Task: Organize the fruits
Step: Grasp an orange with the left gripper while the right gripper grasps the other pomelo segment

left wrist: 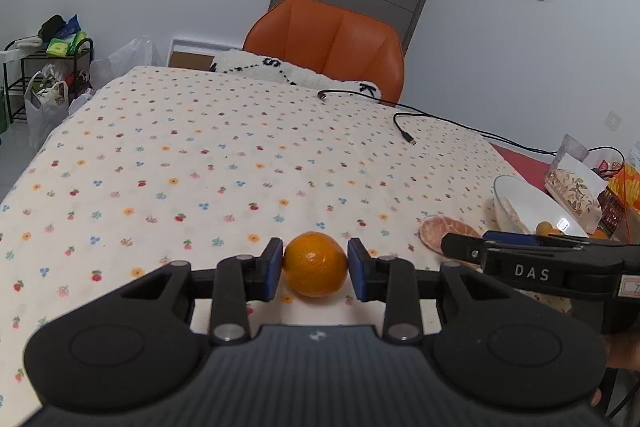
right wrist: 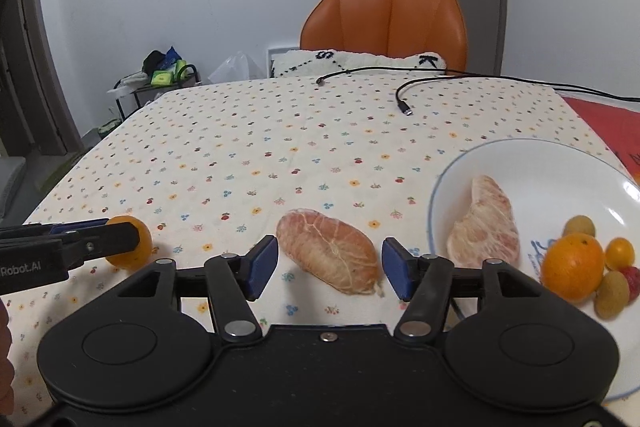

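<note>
Grip check: your left gripper (left wrist: 315, 269) clamps the small round orange (left wrist: 315, 264) at lower centre for carrying, while your right gripper (right wrist: 329, 267) stands open astride the peeled pink pomelo segment (right wrist: 329, 255), untouched, beside the white ceramic plate (right wrist: 532, 163).

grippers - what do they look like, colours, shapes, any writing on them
Both are alike. The left gripper and right gripper have matte black bodies with two rounded lobes, a ribbed centre panel, black linkage bars on silver pivot pins, and flat blue pads. Seen from the side, one carries white lettering "DAS", the other "Robot.AI". No cable or sleeve is visible on them.
</note>
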`<state>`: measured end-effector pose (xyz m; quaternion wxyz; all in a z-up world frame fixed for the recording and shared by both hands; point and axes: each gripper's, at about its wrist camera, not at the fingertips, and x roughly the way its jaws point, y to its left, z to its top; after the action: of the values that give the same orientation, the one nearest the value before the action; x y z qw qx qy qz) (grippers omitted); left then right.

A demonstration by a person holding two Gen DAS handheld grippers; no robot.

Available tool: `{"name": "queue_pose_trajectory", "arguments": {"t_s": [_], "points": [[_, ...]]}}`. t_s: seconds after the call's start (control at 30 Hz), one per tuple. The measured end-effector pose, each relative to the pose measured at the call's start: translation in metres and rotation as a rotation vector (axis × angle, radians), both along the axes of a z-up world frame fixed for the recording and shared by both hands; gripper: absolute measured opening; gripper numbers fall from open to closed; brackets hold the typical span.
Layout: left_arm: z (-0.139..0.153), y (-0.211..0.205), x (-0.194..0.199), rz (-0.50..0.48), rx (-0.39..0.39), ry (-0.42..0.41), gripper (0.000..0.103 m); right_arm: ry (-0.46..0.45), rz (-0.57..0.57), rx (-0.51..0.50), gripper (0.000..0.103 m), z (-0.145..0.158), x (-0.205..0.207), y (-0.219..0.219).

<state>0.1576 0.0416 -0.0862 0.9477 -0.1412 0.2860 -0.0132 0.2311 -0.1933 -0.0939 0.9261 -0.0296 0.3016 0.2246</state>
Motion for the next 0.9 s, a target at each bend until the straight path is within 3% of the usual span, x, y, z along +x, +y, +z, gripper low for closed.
{"name": "queue_pose_trajectory", "arguments": {"t_s": [0.17, 0.4, 0.9], "points": [[-0.001, -0.001, 0.001, 0.007, 0.021, 0.001, 0.039, 0.013, 0.007, 0.011, 0.058, 0.001, -0.004, 0.000], [-0.010, -0.006, 0.008, 0.009, 0.040, 0.028, 0.041, 0.056, 0.089, 0.050, 0.041, 0.005, -0.015, 0.001], [-0.010, -0.005, 0.010, 0.001, 0.054, 0.020, 0.036, 0.039, 0.053, 0.031, 0.043, -0.001, 0.000, 0.009]]}}
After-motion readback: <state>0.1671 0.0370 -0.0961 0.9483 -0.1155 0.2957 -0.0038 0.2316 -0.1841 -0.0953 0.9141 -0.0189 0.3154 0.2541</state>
